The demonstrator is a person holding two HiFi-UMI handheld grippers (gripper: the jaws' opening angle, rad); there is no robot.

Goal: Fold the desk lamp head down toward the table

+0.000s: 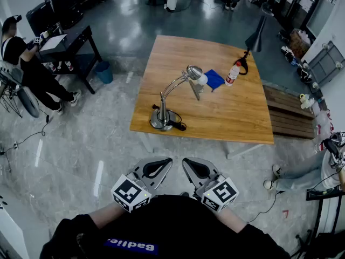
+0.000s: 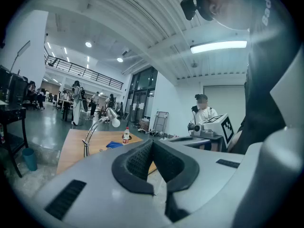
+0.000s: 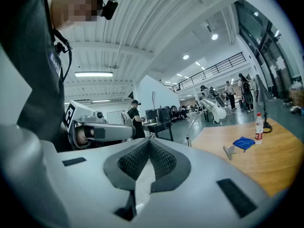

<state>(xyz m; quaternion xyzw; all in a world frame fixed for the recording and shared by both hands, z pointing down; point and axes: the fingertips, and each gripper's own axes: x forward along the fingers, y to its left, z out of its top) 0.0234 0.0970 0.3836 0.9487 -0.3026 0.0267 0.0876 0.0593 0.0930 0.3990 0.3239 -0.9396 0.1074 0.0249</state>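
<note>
The chrome desk lamp [image 1: 163, 112] is seen standing unfolded, its head [image 1: 194, 72] raised; the jaws of the left gripper [image 1: 164, 162] and right gripper [image 1: 188, 163] are closed together, empty.

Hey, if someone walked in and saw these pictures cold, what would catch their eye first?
The chrome desk lamp stands at the near-left edge of the wooden table, head raised, a blue cloth and a bottle beyond it. In the foreground the left gripper and right gripper, both shut and empty, sit side by side, short of the table.
</note>
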